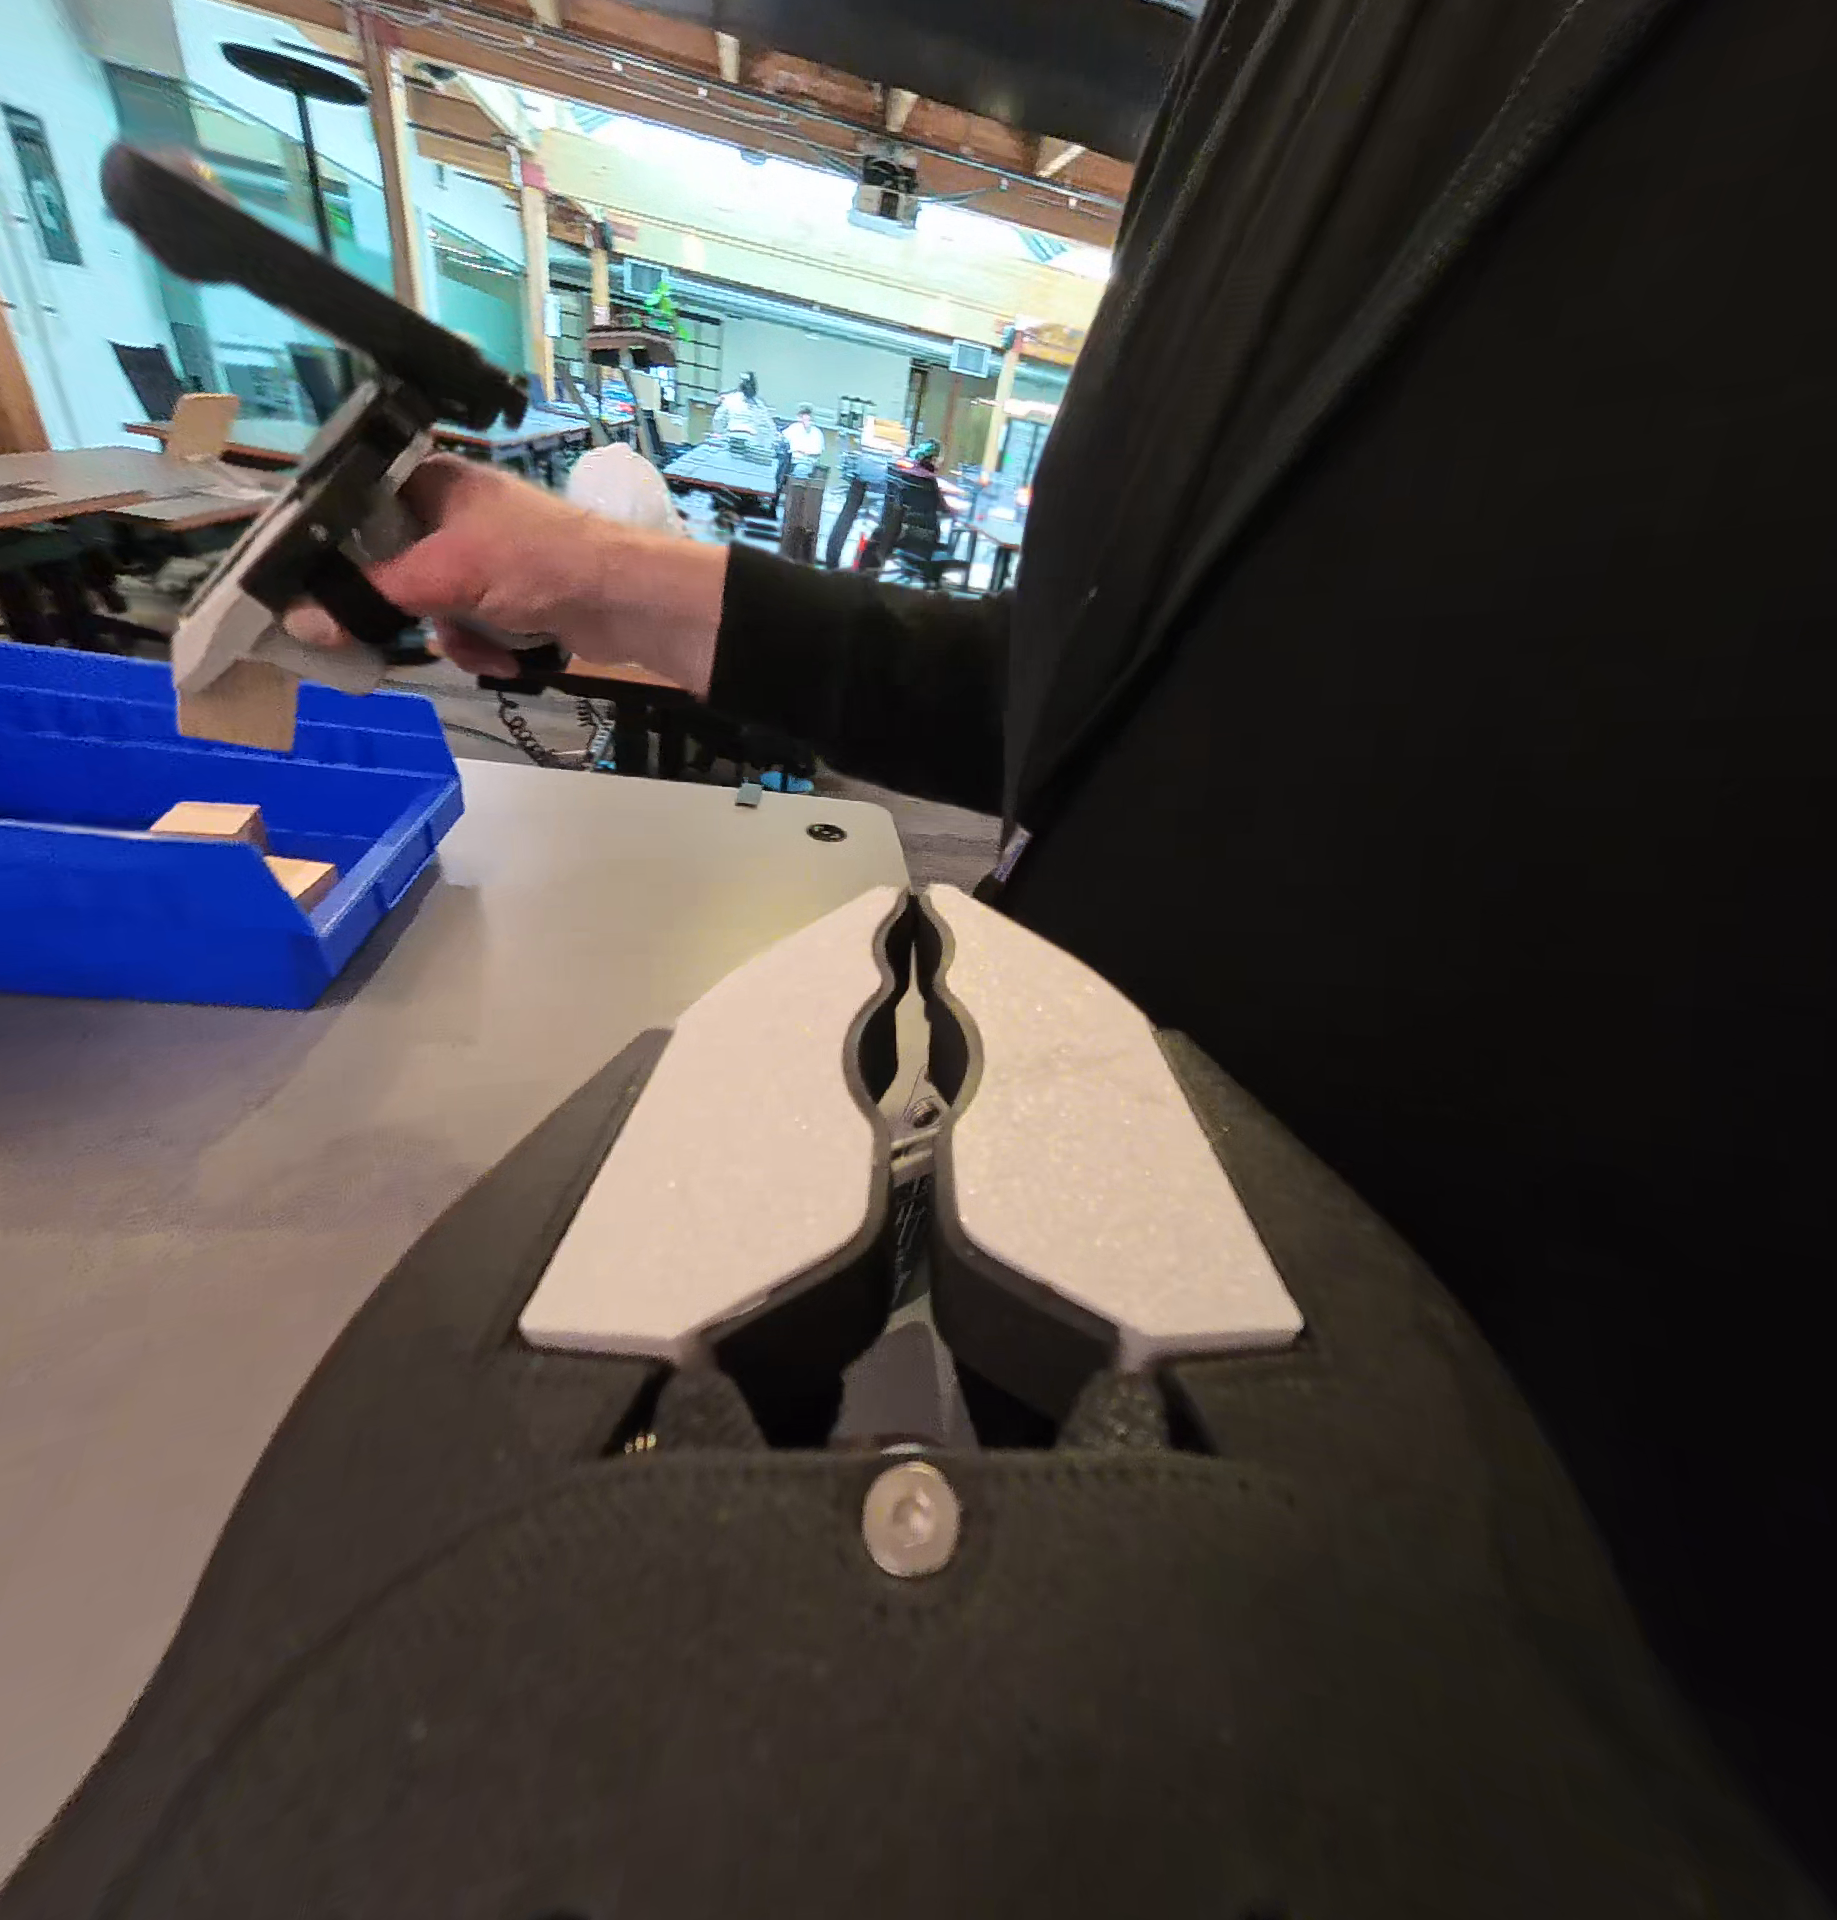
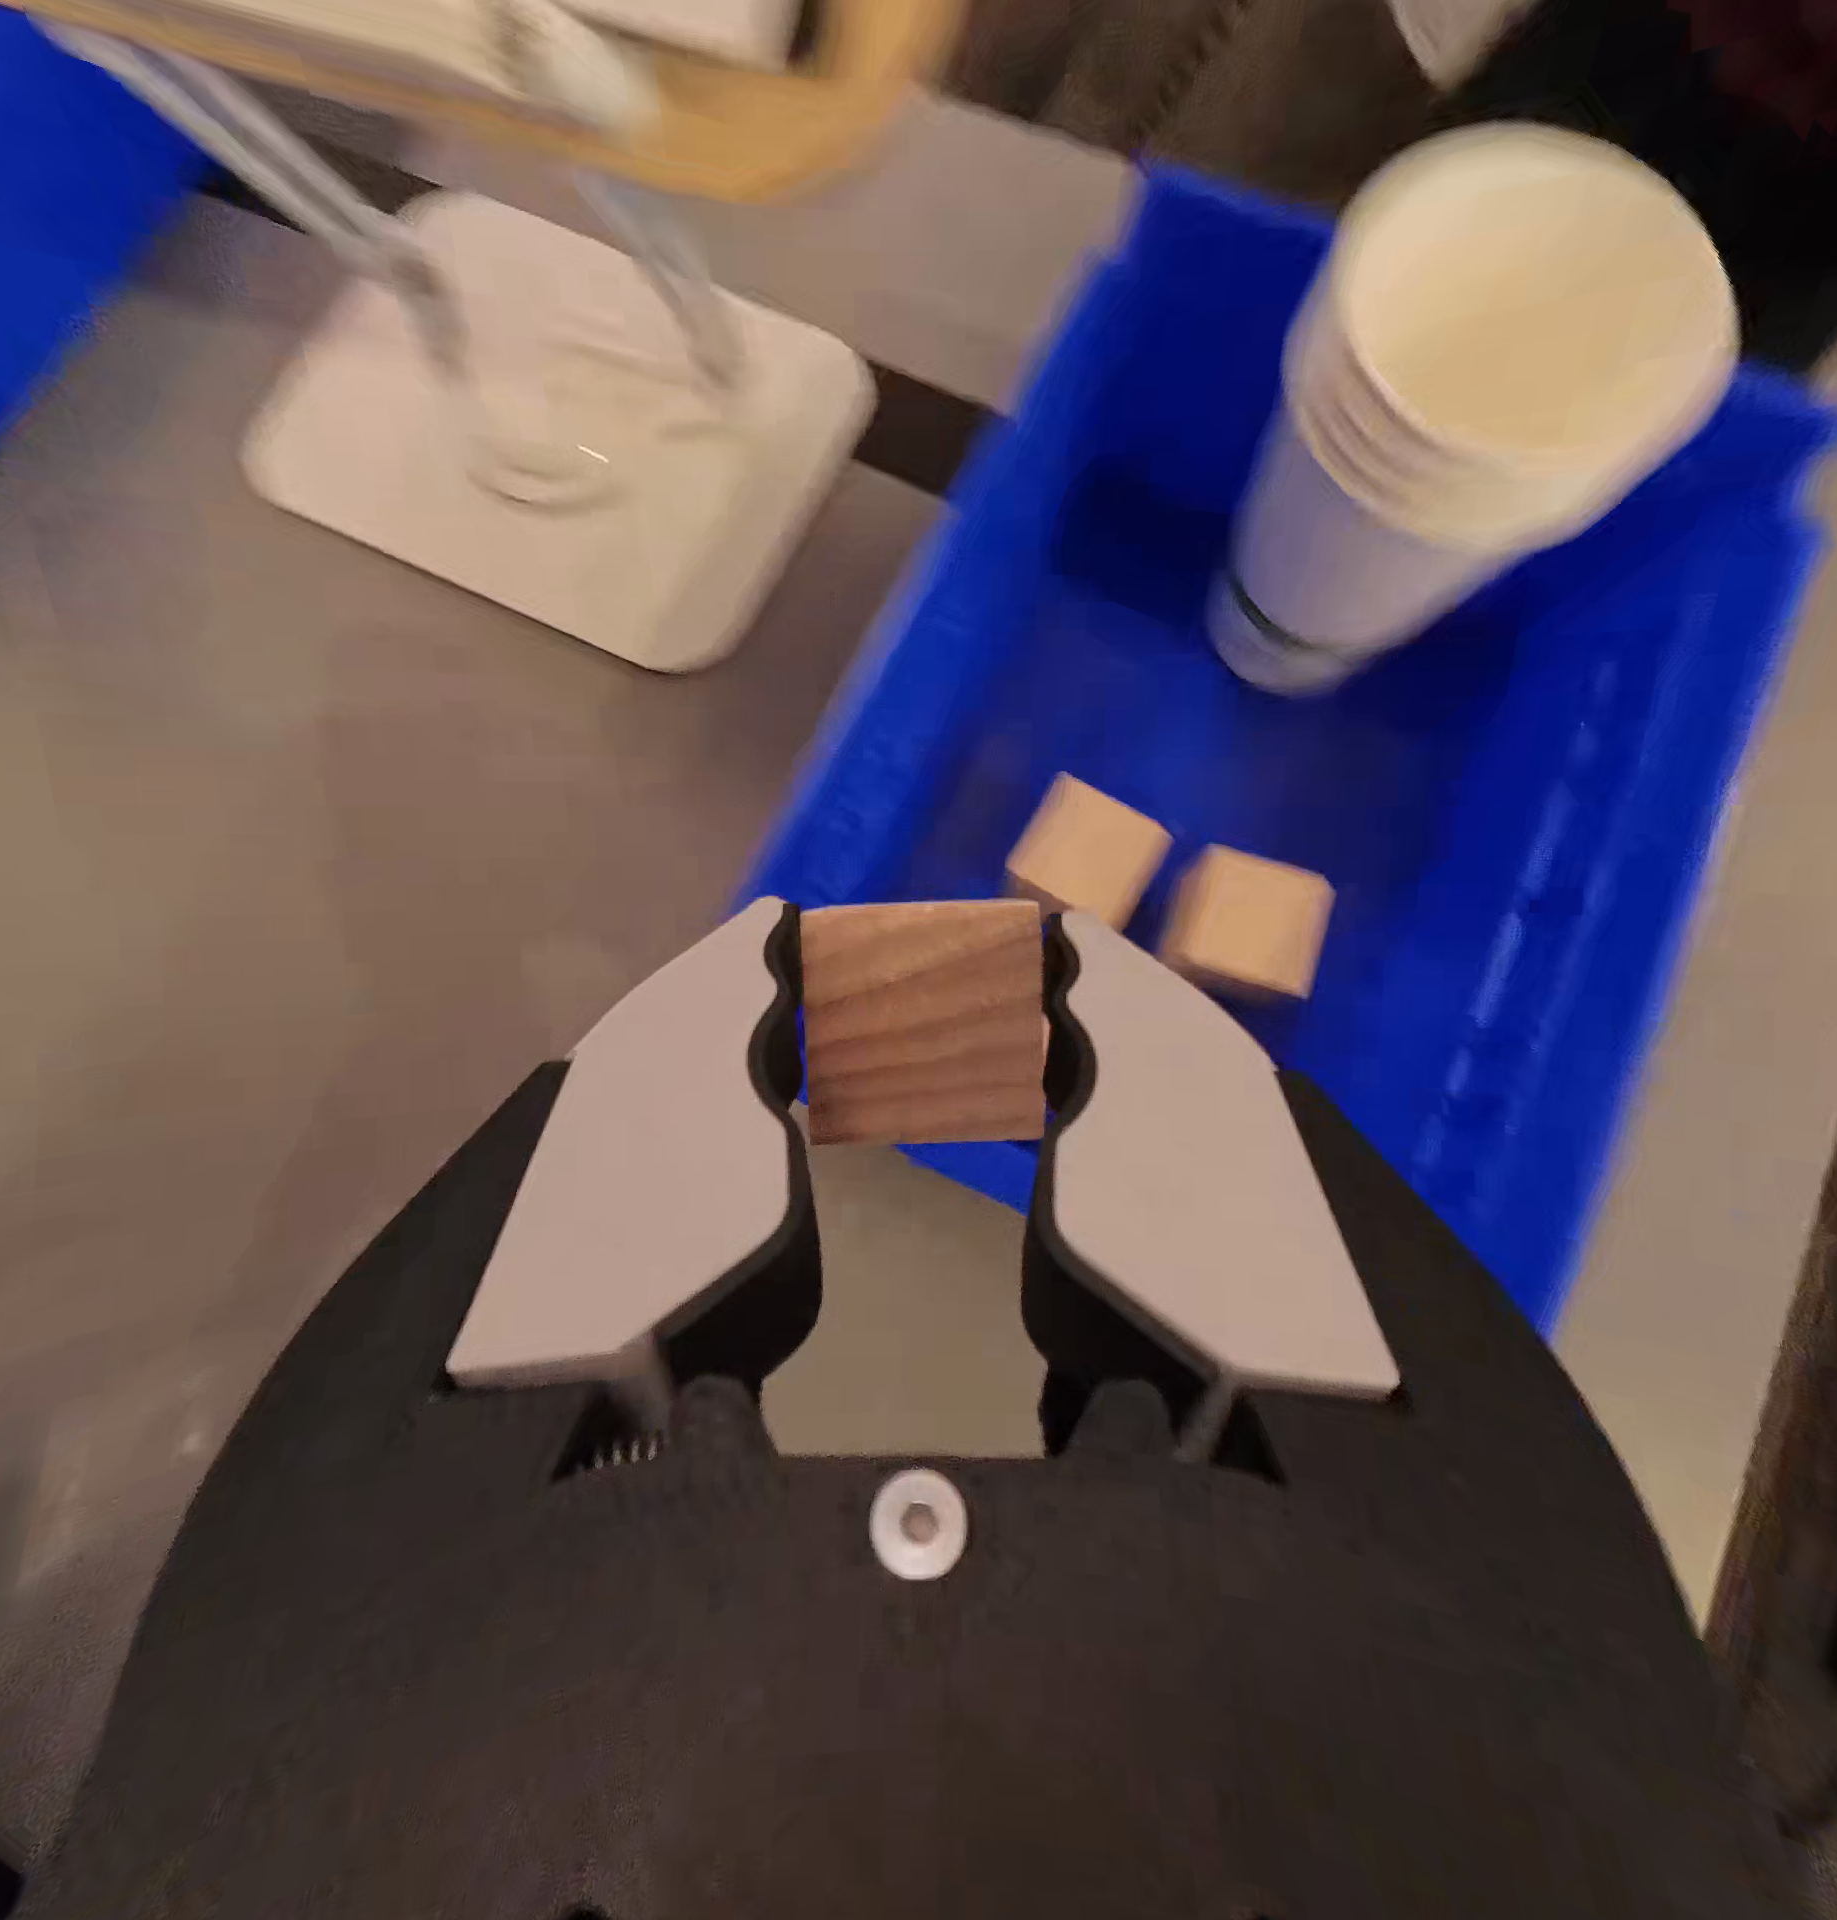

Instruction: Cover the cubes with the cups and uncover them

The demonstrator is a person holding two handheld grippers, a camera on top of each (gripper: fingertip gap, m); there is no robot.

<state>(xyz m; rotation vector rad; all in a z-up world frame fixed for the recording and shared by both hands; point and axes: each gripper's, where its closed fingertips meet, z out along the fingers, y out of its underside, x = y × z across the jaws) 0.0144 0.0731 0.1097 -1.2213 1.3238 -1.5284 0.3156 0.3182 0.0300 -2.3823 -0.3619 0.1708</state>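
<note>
My right gripper [image 2: 919, 940] is shut on a dark wooden cube [image 2: 922, 1023] and holds it in the air by the near left corner of a blue bin [image 2: 1496, 935]. Two pale wooden cubes [image 2: 1088, 844] [image 2: 1252, 920] lie in the bin, and a stack of white paper cups [image 2: 1454, 416] stands at its far end. In the left wrist view the right gripper [image 1: 259, 665] holds the cube [image 1: 239, 712] above the blue bin [image 1: 114, 925], where the two pale cubes [image 1: 213, 826] show. My left gripper [image 1: 914, 909] is shut and empty, close to the person's black clothing.
A white square stand base [image 2: 561, 436] with clear legs sits on the grey table [image 2: 322, 935] left of the bin. Another blue object [image 2: 41, 208] is at the far left. The table's edge [image 1: 872, 821] runs near the person's body.
</note>
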